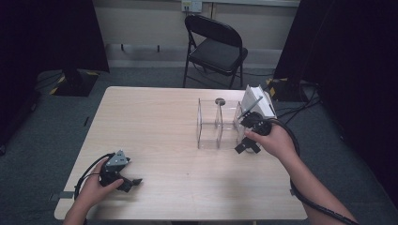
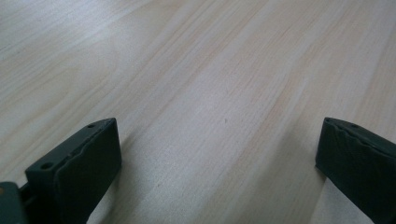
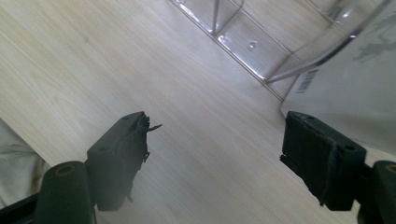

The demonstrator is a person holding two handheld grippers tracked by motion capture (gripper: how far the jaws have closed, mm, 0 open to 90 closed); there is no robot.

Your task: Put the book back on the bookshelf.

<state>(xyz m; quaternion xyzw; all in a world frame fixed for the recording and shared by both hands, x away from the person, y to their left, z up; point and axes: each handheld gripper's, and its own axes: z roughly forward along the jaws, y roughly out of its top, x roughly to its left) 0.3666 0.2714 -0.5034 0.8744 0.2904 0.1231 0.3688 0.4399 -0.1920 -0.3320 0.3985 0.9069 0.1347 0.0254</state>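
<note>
The high view looks forward and down over the whole table (image 1: 164,122). Both gripper views sit close above its wood, the right one beside the clear organizer (image 3: 261,42) at far right.

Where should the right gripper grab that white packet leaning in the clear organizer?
Probably the white packet by its raised upper edge, coming from above. It leans tilted in the clear organizer's rightmost compartment, so the walls block its lower part. The right gripper is open beside it.

Small dark round object (image 1: 219,101) beyond the clear organizer (image 1: 217,125), too small to identify.
</note>
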